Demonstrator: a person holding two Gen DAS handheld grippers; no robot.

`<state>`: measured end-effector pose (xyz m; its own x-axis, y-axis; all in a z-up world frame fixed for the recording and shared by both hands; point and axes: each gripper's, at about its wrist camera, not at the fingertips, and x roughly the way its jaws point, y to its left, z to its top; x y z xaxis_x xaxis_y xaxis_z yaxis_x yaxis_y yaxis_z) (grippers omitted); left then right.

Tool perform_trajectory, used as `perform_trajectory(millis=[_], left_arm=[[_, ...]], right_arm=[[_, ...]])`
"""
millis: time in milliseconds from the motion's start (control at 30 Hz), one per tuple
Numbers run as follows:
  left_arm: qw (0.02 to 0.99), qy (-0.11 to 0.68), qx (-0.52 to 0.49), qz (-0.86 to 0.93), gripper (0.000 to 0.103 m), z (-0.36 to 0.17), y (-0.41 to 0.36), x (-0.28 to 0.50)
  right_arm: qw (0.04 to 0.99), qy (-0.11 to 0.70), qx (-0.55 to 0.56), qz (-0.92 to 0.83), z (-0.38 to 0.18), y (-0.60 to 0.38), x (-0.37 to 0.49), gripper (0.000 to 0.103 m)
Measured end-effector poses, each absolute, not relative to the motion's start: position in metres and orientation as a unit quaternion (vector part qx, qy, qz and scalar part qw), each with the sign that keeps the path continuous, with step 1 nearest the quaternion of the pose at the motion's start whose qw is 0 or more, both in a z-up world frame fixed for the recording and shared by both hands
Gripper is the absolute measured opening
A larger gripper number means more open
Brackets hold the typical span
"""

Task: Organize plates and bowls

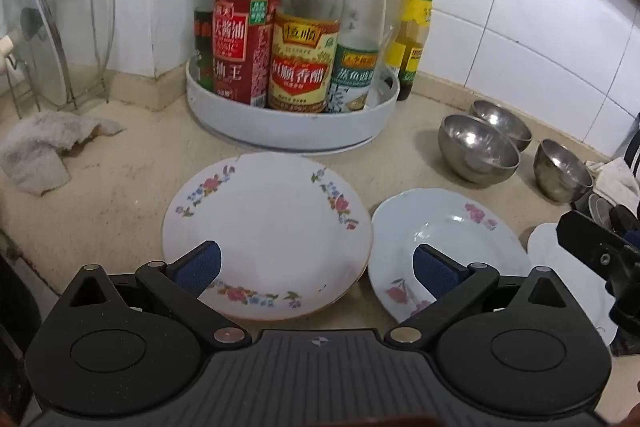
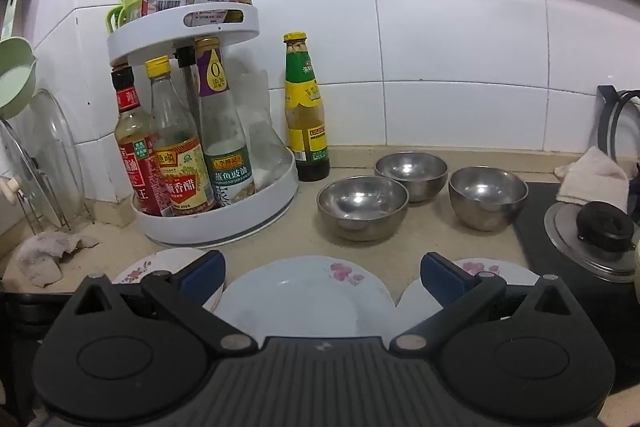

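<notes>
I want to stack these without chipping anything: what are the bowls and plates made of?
The three bowls look like stainless steel: grey, with mirror-like glints. The plates look like glazed ceramic or possibly melamine: glossy white with printed flowers.

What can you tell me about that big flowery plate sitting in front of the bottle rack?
The big plate is round, white and glossy, ceramic by the look of it, with sprays of pink and blue flowers around its rim and a thin golden edge. It lies flat and empty on the beige counter, just in front of the white bottle rack. A pale blue plate lies close on its right. The open left gripper hovers over its near edge.
</notes>
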<state>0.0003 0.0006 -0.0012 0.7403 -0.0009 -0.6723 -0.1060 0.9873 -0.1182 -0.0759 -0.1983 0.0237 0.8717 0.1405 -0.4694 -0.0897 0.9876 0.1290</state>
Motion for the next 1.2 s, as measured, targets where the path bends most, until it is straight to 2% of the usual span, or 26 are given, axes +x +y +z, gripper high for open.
perform_trajectory(millis=[700,900,1200], left_arm=[[0.92,0.378,-0.093,0.031,0.103,-0.01,0.004,-0.005],[0.907,0.409,-0.098,0.016,0.103,-0.013,0.007,-0.022],[0.916,0.388,-0.097,0.017,0.103,-0.006,0.011,-0.036]], right_arm=[[0.965,0.257,0.023,0.042,0.023,-0.19,-0.072,0.102],[0.965,0.258,0.028,0.038,0.021,-0.193,-0.076,0.102],[0.968,0.241,0.06,0.04,0.026,-0.203,-0.088,0.102]])
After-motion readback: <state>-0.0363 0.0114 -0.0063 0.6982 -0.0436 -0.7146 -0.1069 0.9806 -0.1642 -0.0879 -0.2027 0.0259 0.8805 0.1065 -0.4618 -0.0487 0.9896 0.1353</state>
